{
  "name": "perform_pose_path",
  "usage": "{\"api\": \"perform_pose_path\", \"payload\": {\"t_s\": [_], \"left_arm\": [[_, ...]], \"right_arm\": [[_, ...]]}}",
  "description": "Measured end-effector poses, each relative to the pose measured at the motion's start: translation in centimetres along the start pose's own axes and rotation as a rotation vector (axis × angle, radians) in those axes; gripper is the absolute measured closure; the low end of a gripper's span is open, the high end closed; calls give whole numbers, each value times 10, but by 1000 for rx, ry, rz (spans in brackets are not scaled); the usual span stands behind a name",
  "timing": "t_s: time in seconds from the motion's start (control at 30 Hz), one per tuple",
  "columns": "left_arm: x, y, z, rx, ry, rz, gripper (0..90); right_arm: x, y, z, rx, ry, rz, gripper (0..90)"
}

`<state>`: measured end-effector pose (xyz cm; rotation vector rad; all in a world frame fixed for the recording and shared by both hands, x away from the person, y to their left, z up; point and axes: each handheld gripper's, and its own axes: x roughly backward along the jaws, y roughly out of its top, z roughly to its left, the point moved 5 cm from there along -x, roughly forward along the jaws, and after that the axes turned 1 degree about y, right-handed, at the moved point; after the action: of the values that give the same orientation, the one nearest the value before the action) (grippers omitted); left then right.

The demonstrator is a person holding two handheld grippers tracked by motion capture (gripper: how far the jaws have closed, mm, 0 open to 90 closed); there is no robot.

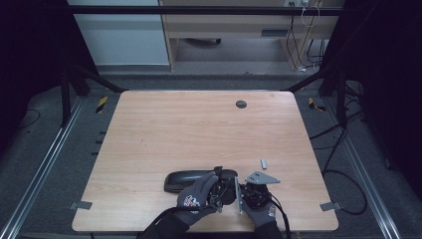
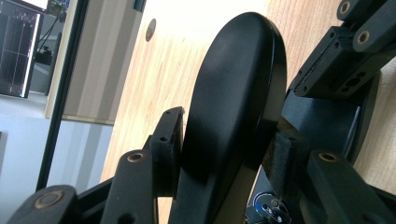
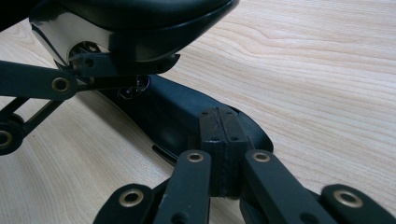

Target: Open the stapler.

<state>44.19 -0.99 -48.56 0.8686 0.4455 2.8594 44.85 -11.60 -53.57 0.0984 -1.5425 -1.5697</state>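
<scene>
The left gripper clamps the open black case's lid, its long axis rising up-frame. The right gripper, jaws closed empty, sits just before the case's base.

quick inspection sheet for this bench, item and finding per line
surface: wooden table, round grommet near far edge
job's things: black glasses case, lid raised
clutter: small grey block
grippers: left tongs clamped on the lid; right tongs shut, empty, at the case base
cables: black cable on the floor at right
surroundings: metal rails, desk beyond
</scene>
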Motion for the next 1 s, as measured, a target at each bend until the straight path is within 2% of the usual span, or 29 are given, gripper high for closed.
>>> {"api": "perform_pose_path", "payload": {"t_s": [0.23, 1.0], "left_arm": [[0, -1, 1, 18, -21, -3, 527], [1, -1, 2, 26, -19, -6, 525]], "right_arm": [[0, 0, 1, 10, -4, 0, 900], [0, 0, 0, 1, 1, 1, 900]]}}
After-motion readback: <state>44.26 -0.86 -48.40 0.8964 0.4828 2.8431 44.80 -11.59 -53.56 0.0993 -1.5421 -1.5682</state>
